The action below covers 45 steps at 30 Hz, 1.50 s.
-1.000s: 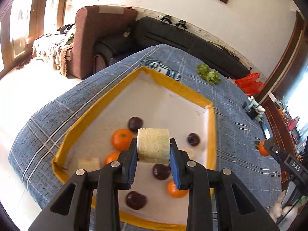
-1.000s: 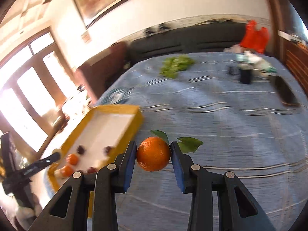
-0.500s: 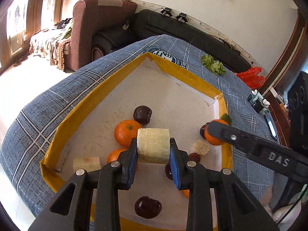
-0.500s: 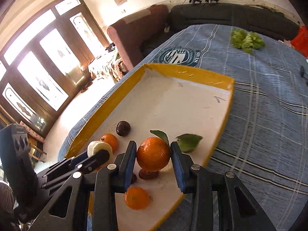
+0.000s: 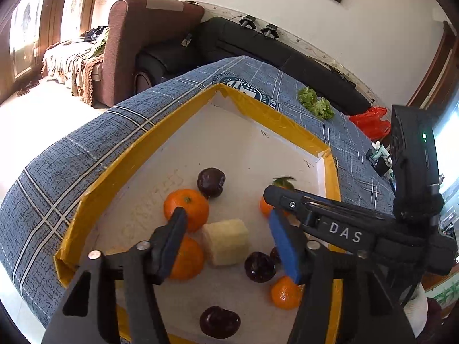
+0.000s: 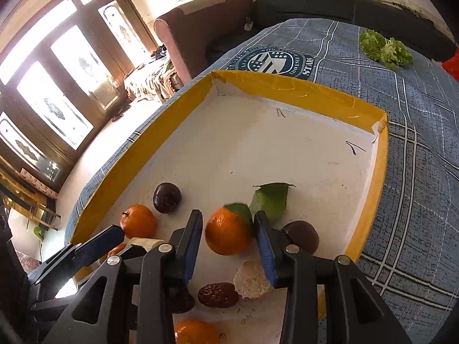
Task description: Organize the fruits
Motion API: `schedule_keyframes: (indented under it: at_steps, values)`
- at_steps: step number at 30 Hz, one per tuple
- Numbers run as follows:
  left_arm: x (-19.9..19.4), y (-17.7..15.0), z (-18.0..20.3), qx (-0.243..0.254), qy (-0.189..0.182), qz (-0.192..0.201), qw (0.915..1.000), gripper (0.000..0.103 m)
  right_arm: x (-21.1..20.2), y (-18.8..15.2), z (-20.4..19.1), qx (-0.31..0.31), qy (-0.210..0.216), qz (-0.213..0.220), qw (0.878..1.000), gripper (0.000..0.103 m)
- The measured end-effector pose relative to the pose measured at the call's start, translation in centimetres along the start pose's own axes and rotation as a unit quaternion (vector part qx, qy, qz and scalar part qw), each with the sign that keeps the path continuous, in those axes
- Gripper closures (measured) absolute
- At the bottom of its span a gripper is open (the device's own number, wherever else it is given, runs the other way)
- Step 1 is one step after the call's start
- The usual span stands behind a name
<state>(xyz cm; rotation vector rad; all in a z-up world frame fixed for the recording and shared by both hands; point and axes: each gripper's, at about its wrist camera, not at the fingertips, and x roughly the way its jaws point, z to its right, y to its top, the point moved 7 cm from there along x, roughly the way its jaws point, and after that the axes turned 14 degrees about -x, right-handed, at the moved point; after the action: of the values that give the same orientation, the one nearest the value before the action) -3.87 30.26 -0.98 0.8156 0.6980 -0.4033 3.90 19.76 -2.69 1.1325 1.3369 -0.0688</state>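
A yellow-rimmed white tray (image 5: pixel 129 154) (image 6: pixel 301 91) lies on the blue plaid cloth. My left gripper (image 5: pixel 229 240) is open above a pale fruit chunk (image 5: pixel 225 242) that rests on the tray floor between its fingers. Oranges (image 5: pixel 186 207) and dark plums (image 5: pixel 210 182) lie around it. My right gripper (image 6: pixel 228 238) is open, its fingers standing apart on either side of a leafy orange (image 6: pixel 228 233) that sits on the tray. The right gripper's arm also shows in the left wrist view (image 5: pixel 344 229).
Green lettuce (image 6: pixel 384 47) and a red bag (image 5: pixel 371 121) lie on the cloth beyond the tray. A dark plum (image 6: pixel 301 236), a date (image 6: pixel 218 295) and a pale chunk (image 6: pixel 252 279) lie near the right fingers. Sofas stand behind the table.
Both grippers lowered into the tray and opened. The left let go of the pale chunk, the right let go of the leafy orange; both now rest on the tray.
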Motion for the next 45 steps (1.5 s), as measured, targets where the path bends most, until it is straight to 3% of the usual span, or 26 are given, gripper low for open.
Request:
schedule_keyframes:
  at_steps: [11, 22, 35, 45]
  values:
    - [-2.2, 0.5, 0.1, -0.012, -0.003, 0.022, 0.9997, 0.034, -5.9, 0.3, 0.0, -0.002, -0.03, 0.062, 0.998, 0.044]
    - [-5.8, -0.6, 3.7, 0.054, 0.057, 0.099, 0.992, 0.016, -12.2, -4.8, 2.2, 0.031, -0.095, 0.105, 0.989, 0.037]
    - [-7.3, -5.2, 9.8, 0.141, 0.072, 0.114, 0.9808, 0.01, -16.7, -10.3, 4.1, 0.077, -0.121, 0.131, 0.981, 0.033]
    - [-8.0, -7.4, 12.5, 0.176, 0.079, 0.124, 0.9734, 0.01, -18.8, -12.9, 5.5, 0.101, -0.127, 0.149, 0.975, 0.032]
